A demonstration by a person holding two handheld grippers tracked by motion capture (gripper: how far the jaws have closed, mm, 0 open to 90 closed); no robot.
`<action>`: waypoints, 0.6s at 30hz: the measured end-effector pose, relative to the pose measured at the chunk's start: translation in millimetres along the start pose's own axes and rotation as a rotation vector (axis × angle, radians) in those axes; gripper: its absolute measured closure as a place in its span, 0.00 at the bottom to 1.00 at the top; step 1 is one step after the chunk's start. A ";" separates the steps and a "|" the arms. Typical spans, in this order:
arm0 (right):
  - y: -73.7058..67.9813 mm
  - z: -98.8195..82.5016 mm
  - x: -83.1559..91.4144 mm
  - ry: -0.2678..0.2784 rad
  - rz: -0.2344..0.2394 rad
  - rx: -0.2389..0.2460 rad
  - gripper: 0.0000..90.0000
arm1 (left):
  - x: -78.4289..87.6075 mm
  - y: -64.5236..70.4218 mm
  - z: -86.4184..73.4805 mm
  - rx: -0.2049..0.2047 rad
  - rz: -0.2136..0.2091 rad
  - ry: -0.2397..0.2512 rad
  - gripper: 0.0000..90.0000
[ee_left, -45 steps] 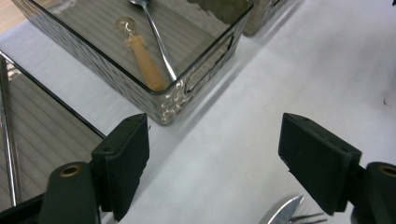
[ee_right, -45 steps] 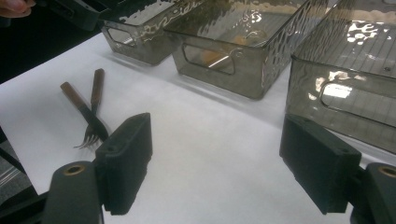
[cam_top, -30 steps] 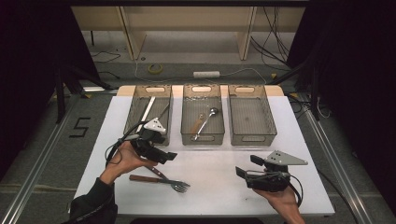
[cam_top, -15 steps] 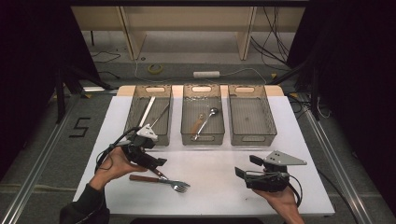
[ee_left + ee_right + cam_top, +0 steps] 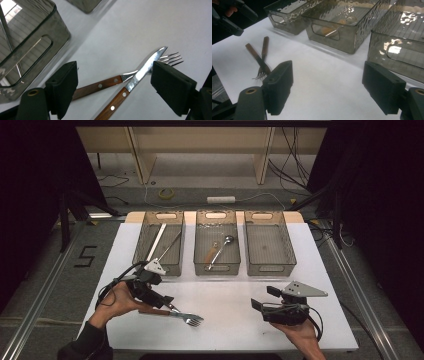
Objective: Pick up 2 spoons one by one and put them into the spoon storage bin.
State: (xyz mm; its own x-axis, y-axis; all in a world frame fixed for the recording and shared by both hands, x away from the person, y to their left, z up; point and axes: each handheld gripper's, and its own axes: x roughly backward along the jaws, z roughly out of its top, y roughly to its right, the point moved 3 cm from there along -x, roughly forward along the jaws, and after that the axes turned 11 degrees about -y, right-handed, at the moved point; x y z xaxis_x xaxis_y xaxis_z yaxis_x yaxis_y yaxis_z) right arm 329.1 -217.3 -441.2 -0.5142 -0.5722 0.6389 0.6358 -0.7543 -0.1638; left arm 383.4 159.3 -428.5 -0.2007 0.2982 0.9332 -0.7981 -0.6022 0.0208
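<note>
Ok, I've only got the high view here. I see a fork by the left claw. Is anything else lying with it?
Observer: Yes. The left gripper view shows a knife lying across the fork, its blade over the fork's neck.
Operator: Is the claw gripping either one?
Observer: No. The left claw is open, with one jaw on each side of the crossed pair.
Operator: And the other claw?
Observer: The right claw is open too, with bare table between its jaws.

The knife (image 5: 135,81) handle runs off the bottom edge; the fork (image 5: 117,80) handle's end hides behind a jaw.
</note>
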 end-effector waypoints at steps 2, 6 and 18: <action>0.7 -0.2 -0.4 -0.001 0.001 -0.001 0.29 | -1.0 -0.1 -0.8 0.001 0.007 -0.014 0.24; 2.0 -0.6 -1.0 -0.002 0.000 -0.001 0.29 | -2.1 0.4 -2.0 -0.012 0.003 -0.032 0.24; 1.9 -0.1 -1.6 -0.003 0.000 0.003 0.29 | -11.2 -2.0 -13.2 -0.009 0.011 -0.087 0.25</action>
State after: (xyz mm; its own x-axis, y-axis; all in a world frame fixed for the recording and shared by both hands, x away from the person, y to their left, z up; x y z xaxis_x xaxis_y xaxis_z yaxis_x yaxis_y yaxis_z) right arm 331.1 -217.8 -442.6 -0.5126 -0.5710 0.6412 0.6371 -0.7536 -0.1617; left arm 379.8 166.9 -443.8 -0.1592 0.2261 0.9610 -0.8011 -0.5985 0.0080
